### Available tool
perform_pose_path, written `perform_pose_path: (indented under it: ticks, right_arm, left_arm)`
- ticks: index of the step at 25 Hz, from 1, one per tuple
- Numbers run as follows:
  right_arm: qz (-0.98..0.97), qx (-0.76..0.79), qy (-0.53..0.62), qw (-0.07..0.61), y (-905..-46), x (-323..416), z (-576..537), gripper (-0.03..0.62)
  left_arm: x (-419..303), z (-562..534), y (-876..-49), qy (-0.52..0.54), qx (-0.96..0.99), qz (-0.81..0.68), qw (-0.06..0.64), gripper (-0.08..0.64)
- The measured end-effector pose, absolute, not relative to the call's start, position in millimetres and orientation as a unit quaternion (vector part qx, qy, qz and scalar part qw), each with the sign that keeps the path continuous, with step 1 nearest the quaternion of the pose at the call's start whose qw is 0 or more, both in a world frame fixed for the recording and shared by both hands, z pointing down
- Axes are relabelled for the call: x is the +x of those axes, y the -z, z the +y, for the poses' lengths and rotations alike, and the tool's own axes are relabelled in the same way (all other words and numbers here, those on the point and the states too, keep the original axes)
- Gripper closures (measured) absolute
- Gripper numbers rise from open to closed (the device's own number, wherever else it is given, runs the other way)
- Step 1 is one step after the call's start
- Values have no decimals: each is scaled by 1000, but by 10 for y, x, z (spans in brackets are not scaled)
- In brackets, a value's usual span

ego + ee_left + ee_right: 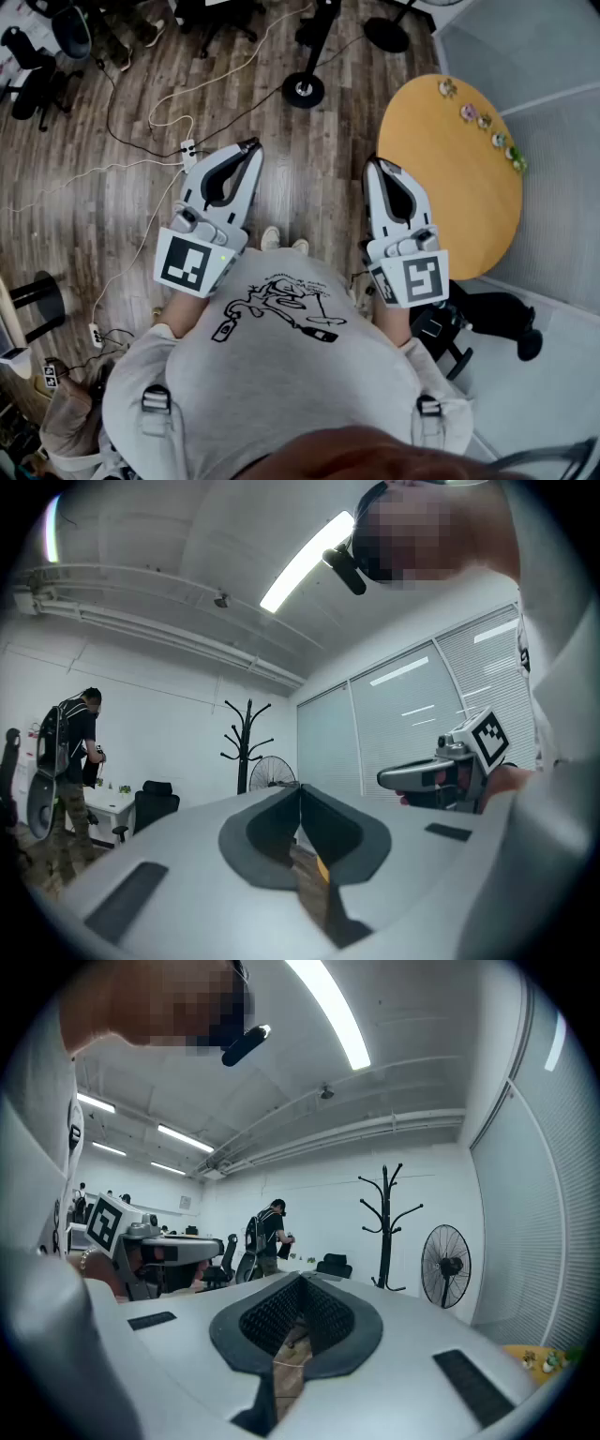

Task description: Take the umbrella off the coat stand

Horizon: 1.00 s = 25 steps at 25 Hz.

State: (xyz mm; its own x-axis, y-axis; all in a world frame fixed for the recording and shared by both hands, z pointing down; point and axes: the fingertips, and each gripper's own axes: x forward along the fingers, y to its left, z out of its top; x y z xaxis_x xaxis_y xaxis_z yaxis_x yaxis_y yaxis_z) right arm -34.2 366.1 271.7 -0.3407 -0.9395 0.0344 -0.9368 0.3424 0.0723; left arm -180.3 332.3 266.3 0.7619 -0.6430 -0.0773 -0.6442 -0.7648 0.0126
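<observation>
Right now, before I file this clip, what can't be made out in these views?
Umbrella: none discernible on the coat stand, far off and small in both gripper views.
Stand's foot: left gripper view, hidden behind the left hand-held gripper.
Small objects on the round table: head view, too small to identify.

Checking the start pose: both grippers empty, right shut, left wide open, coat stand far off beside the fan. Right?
No: the left gripper is shut too, its jaw tips meeting with nothing between, as the left gripper view shows. The rest stands.
</observation>
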Motion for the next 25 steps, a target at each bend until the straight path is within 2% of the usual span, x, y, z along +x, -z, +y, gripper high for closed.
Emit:
perform_pose_path:
  ticks: [12, 25]
  right_arm:
    - [-813, 581, 14, 23, -2705, -343, 3664, 574]
    - [-815, 579, 17, 24, -2745, -786, 3565, 577]
  left_arm:
    - [-1830, 3334, -2648, -43, -939, 341, 4, 551]
    - [-2239, 3258, -2742, -43, -940, 337, -4, 551]
